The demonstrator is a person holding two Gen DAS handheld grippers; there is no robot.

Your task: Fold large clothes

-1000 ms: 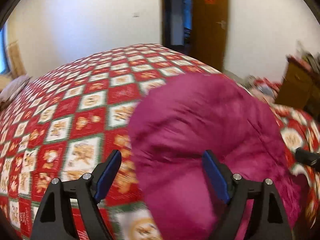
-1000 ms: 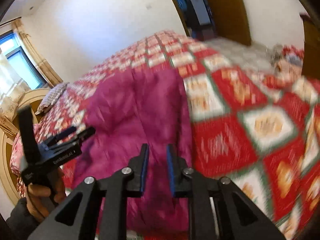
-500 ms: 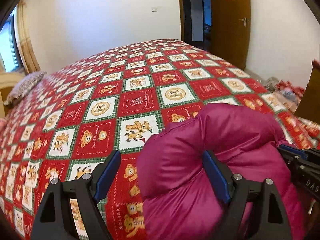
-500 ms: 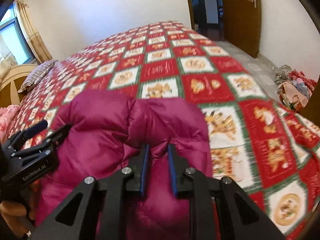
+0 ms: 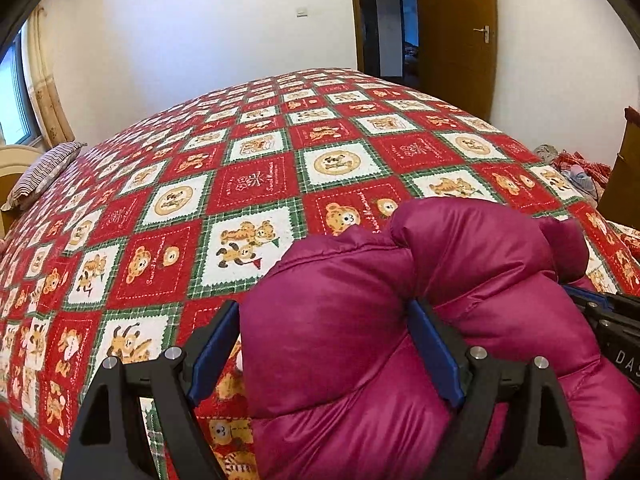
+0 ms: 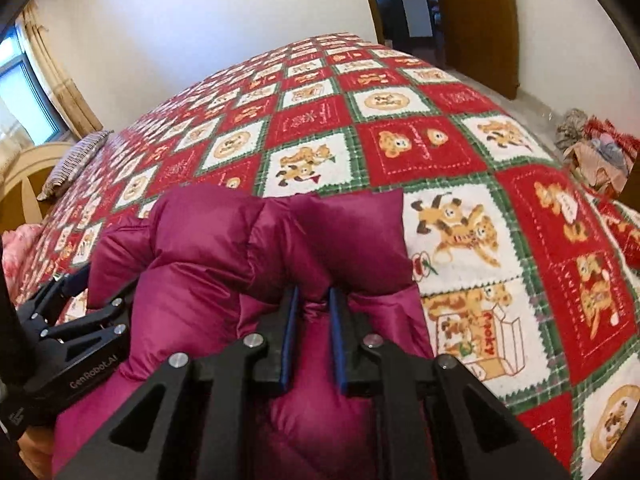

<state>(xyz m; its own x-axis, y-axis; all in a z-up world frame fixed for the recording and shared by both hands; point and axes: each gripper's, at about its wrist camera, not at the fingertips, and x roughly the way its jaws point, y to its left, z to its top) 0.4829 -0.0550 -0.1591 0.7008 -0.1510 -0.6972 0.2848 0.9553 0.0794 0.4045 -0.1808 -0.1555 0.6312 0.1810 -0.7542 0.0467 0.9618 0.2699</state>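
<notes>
A puffy magenta down jacket [image 5: 460, 280] lies bunched near the front of a bed with a red, white and green teddy-bear quilt [image 5: 256, 184]. My left gripper [image 5: 324, 320] is wide open, with a thick fold of the jacket bulging between its blue pads. My right gripper [image 6: 313, 300] is shut on a pinch of the jacket [image 6: 240, 248] near the jacket's right side. The left gripper also shows at the left of the right wrist view [image 6: 76, 300].
A striped pillow [image 5: 40, 172] lies at the bed's far left by a window and curtain. A brown door [image 5: 456, 36] and dark doorway stand behind the bed. A heap of clothes [image 6: 596, 148] lies on the floor at right. A wooden cabinet edge [image 5: 624, 176] is at far right.
The jacket has come down from a raised, spread position and now lies bunched low on the quilt. Both grippers have lowered with it. The right stays shut, the left stays open.
</notes>
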